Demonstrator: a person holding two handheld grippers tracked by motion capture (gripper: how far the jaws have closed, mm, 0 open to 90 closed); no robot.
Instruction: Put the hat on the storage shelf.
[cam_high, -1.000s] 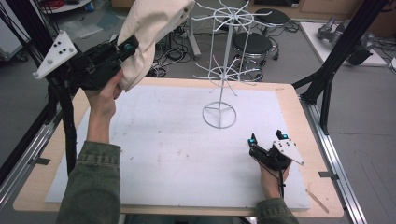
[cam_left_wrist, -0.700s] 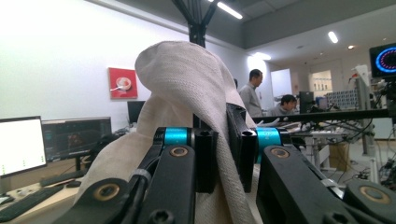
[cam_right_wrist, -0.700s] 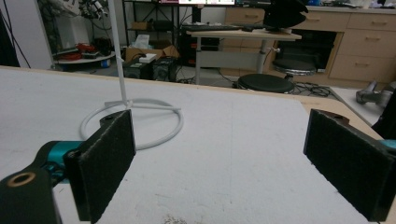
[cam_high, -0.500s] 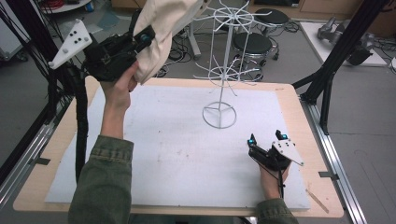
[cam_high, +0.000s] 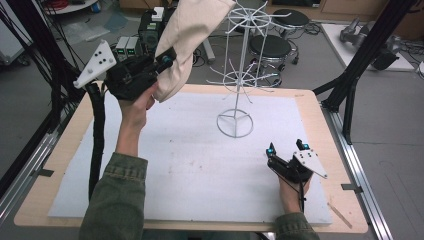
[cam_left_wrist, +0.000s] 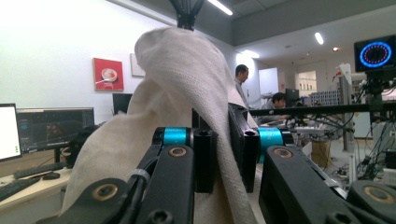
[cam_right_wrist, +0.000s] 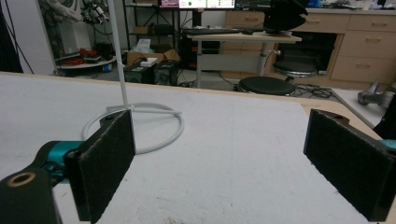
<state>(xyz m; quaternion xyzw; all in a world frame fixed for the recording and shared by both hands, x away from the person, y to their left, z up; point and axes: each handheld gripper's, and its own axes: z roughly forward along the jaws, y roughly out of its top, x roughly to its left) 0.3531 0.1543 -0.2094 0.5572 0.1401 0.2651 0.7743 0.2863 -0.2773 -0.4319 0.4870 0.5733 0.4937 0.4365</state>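
Observation:
A cream cloth (cam_high: 192, 37) hangs high above the table's far left, pinched in my left gripper (cam_high: 166, 59), which is shut on it. In the left gripper view the cloth (cam_left_wrist: 187, 74) bulges up between and over the two black jaws of that gripper (cam_left_wrist: 223, 154). A white wire rack (cam_high: 243, 75) with radiating hooks stands on a ring base at the table's far middle, to the right of the cloth. My right gripper (cam_high: 286, 148) rests open low at the near right of the white mat. Its pads (cam_right_wrist: 109, 163) stand wide apart with the rack's ring base (cam_right_wrist: 140, 128) ahead.
The white mat (cam_high: 190, 165) covers a wooden table (cam_high: 55, 165). Black frame struts (cam_high: 360, 60) rise at the right edge and cables at the left. Round stools (cam_high: 270, 47) and equipment stand on the floor beyond the far edge.
My left gripper has risen and moved right toward the wire rack, carrying the cloth with it. The right gripper has stayed in place.

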